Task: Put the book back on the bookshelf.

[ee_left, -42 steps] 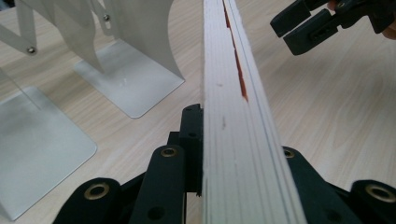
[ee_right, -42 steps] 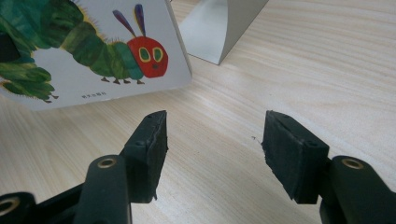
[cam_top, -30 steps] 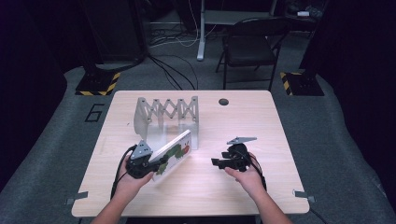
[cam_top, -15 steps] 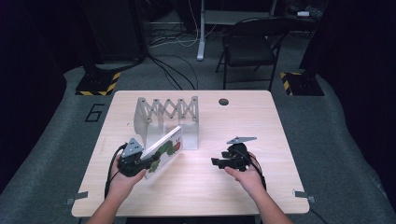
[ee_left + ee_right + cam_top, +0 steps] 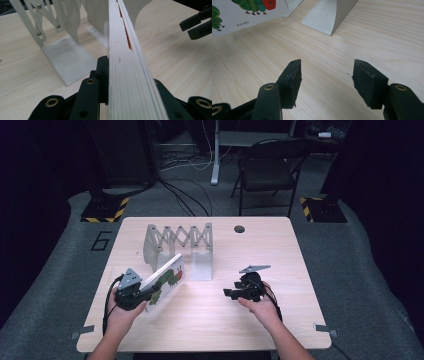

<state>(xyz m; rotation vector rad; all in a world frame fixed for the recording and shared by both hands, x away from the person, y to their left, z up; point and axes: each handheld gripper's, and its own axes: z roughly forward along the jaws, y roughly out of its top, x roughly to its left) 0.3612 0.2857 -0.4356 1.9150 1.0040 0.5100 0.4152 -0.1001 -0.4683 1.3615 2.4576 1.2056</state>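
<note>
the left gripper (image 5: 150,292) is clamped on a board book (image 5: 167,281) with a green caterpillar on its white cover, its two black jaws pressing the thick page block from either side, as the left gripper view shows along the book's edge (image 5: 127,62). the book is held tilted over the wooden worktop (image 5: 210,320), its far end just in front of the metal accordion rack (image 5: 177,242), close to the rack's front left plate, and whether it touches that plate cannot be told. in the left gripper view the book's far end lies between two of the rack's flat base plates (image 5: 66,56).

the right gripper (image 5: 227,293) sits well to the right of the rack and nearer the person, low over the bare worktop, its jaws standing apart with nothing between them; the right gripper view shows the wood grain through the gap (image 5: 325,75). from there the book's cover (image 5: 242,12) shows beyond the gripper's jaws, and one upright plate of the rack (image 5: 329,15) stands just beside it.

a small dark round hole (image 5: 239,229) lies in the worktop behind the rack, toward its right.
</note>
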